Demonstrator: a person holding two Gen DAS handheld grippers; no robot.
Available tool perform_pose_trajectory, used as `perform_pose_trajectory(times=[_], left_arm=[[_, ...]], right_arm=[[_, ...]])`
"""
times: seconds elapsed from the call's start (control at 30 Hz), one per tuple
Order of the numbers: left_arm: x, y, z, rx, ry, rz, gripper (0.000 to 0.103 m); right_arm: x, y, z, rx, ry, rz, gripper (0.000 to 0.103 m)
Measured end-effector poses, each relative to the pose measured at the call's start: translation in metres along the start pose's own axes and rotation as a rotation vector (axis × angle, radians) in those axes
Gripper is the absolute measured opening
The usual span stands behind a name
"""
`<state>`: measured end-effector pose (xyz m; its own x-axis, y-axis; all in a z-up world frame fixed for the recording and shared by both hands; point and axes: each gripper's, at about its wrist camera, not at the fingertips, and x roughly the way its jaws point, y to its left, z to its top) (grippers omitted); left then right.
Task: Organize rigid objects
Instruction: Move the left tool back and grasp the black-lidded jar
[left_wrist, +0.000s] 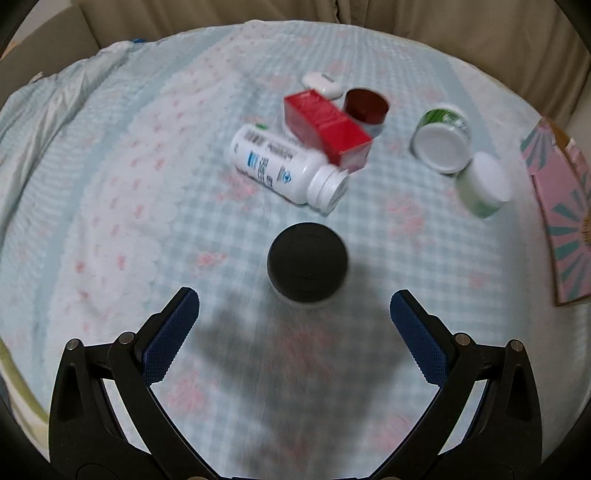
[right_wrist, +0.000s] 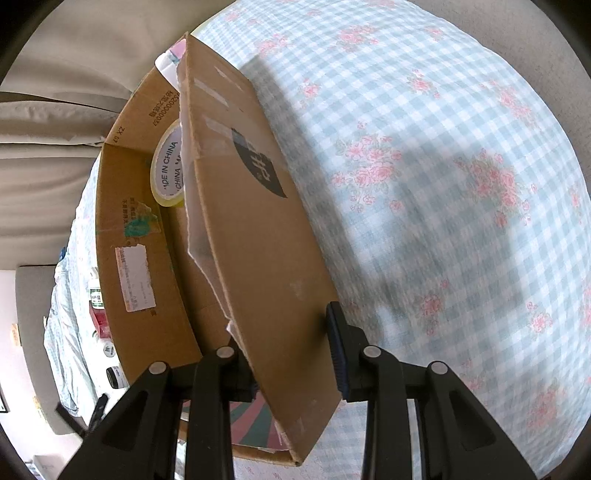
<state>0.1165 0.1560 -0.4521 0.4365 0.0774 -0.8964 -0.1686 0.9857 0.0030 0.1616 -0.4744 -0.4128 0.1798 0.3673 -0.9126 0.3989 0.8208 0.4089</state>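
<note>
Corrugated cardboard flap (right_wrist: 258, 236) pinched by right hand-held gripper (right_wrist: 295, 347); left hand-held gripper (left_wrist: 294, 306) wide.

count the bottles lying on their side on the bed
2: a white bottle against the red box, and a green-labelled one to its right. The box may hide others.

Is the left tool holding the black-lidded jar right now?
No, the left tool is open, and the black-lidded jar stands on the checked cloth ahead of its fingertips, untouched.
</note>
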Motion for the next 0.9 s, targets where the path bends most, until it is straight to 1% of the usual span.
perform_pose_trajectory(times=[0.03,0.1,0.2,0.43,0.53,0.57,0.67,0.8,0.9], left_arm=[[0.008,-0.002,0.0,-0.002,-0.007,-0.001,0.102],[0.023,-0.001,-0.001,-0.005,-0.025,-0.003,0.097],[0.036,-0.002,-0.002,-0.009,-0.04,-0.002,0.091],[0.048,-0.003,-0.006,-0.006,-0.058,-0.002,0.076],[0.049,-0.006,-0.006,0.0,-0.067,-0.019,0.065],[0.048,-0.007,-0.006,0.004,-0.072,-0.033,0.054],[0.048,-0.013,-0.005,0.021,-0.069,-0.021,0.053],[0.046,-0.011,-0.003,0.001,-0.062,-0.028,0.053],[0.042,-0.013,-0.001,0.003,-0.053,-0.011,0.053]], right_arm=[[0.0,0.001,0.0,0.0,0.0,0.0,0.029],[0.001,0.002,0.0,-0.002,0.001,-0.001,0.029],[0.001,0.002,0.0,-0.002,-0.001,-0.002,0.029],[0.0,-0.001,-0.002,0.007,-0.007,0.001,0.028],[0.0,-0.002,-0.003,0.007,-0.008,0.003,0.029],[0.0,-0.002,-0.003,0.006,-0.008,0.003,0.028],[-0.001,-0.003,-0.004,0.008,-0.009,0.005,0.029],[-0.001,-0.003,-0.004,0.01,-0.011,0.007,0.029],[-0.002,-0.004,-0.004,0.011,-0.009,0.006,0.029]])
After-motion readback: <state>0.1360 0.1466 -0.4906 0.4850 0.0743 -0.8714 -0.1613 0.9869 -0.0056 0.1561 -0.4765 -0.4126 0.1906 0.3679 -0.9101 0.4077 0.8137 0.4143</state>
